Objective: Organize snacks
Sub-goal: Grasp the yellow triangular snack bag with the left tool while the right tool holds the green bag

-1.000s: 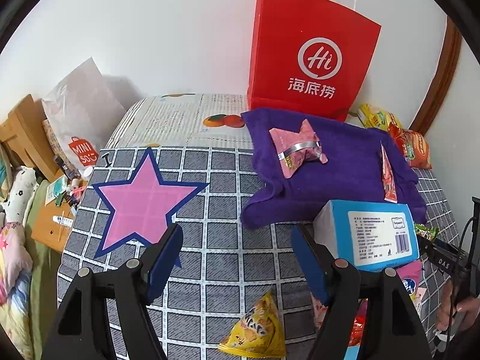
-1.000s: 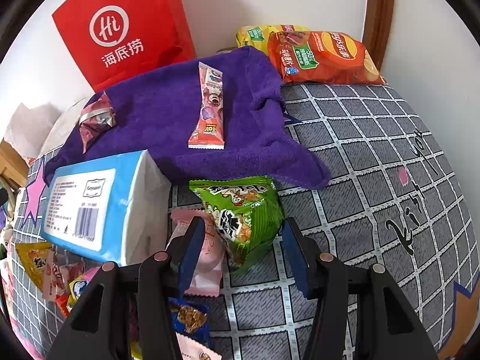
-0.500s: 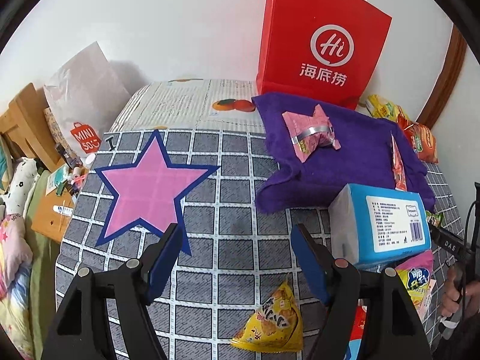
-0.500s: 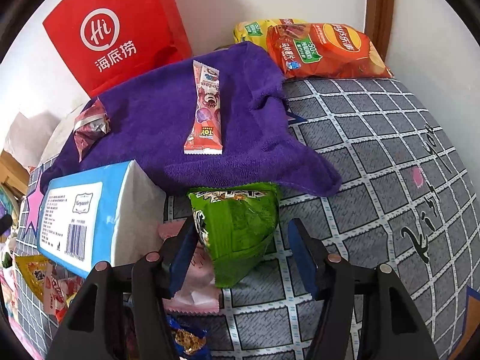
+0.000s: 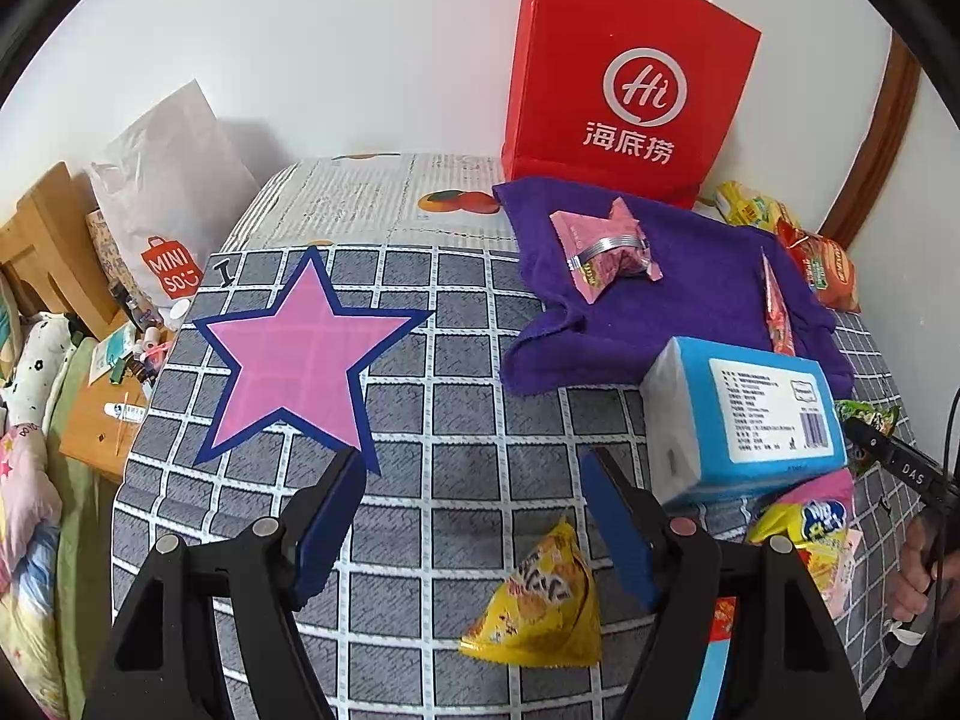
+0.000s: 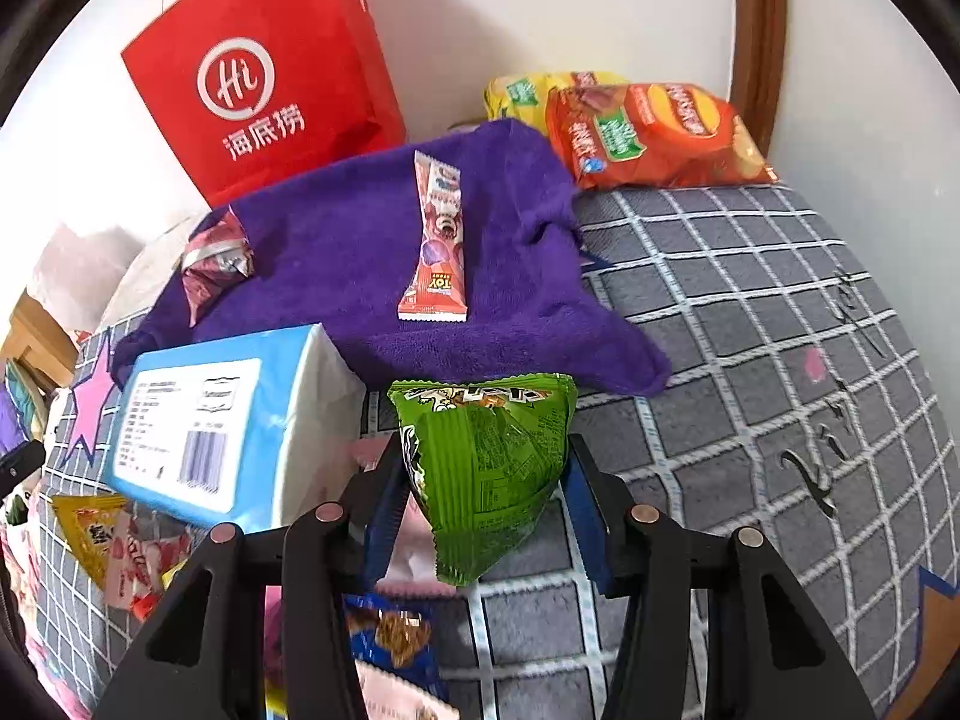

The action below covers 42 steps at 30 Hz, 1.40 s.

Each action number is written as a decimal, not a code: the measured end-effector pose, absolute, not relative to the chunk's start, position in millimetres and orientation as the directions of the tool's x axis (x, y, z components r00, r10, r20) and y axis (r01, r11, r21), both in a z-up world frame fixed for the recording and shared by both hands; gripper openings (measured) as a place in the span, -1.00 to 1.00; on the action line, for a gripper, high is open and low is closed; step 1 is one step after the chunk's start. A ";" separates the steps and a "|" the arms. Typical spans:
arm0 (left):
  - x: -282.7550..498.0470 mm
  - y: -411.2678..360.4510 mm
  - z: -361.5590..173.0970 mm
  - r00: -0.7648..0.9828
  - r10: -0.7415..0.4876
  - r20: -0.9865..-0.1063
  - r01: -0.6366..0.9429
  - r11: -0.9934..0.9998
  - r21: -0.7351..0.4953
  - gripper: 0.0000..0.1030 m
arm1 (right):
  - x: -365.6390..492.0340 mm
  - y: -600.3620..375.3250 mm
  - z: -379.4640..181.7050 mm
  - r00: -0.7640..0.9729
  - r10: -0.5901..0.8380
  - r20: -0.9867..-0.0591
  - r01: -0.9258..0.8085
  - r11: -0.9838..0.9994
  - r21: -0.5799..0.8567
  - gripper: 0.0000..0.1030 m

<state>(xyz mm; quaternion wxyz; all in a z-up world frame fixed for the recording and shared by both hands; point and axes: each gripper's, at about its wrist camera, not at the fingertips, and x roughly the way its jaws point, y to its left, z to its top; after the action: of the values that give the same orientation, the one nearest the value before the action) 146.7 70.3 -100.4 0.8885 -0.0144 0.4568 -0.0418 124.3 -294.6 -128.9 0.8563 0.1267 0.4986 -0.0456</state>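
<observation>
A: Green foil, crinkled. The green snack packet (image 6: 486, 468) sits between the right gripper (image 6: 486, 498) fingers, whose jaws have just been closing. Both blue pads press its sides, so it is clamped, near the front edge of the purple towel (image 6: 360, 252).

B: Is it off the bed?

A: Its lower corner hangs over the pink packet (image 6: 408, 546) beneath; I judge it lifted, but cannot be sure. Squeeze no harder, since a puffed bag could burst or slip out.

B: Where should it go?

A: Probably onto the towel, beside the long pink stick pack (image 6: 435, 240) and the crumpled pink wrapper (image 6: 213, 264), which already lie there. Carry it high enough to pass the towel's folded edge, and steer right of the blue tissue pack (image 6: 198, 432) just beside it.

B: And the other hand?

A: The left gripper (image 5: 474, 516) hangs with jaws apart and nothing between them, over the checked bedspread (image 5: 468, 408). The yellow triangular packet (image 5: 540, 606) lies just below its right finger, a sensible next pick.
</observation>
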 end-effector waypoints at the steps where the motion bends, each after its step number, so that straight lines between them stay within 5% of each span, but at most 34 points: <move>1: 143.8 70.1 -99.7 0.581 -0.092 -0.809 0.065 0.996 -0.066 0.41 | 120.8 -295.6 -125.2 0.505 0.046 -0.862 0.207 0.963 0.173 -0.04; 42: 118.7 39.8 -160.9 0.472 -0.135 -0.871 0.177 0.983 -0.057 0.41 | 49.3 -297.2 -108.6 0.504 -0.050 -0.862 0.268 0.958 0.101 -0.04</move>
<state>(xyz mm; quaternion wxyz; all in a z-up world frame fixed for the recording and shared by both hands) 118.7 39.8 -160.9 0.8577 0.0204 0.5056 -0.0909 49.3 -297.2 -108.6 0.8601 0.1112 0.4892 -0.0925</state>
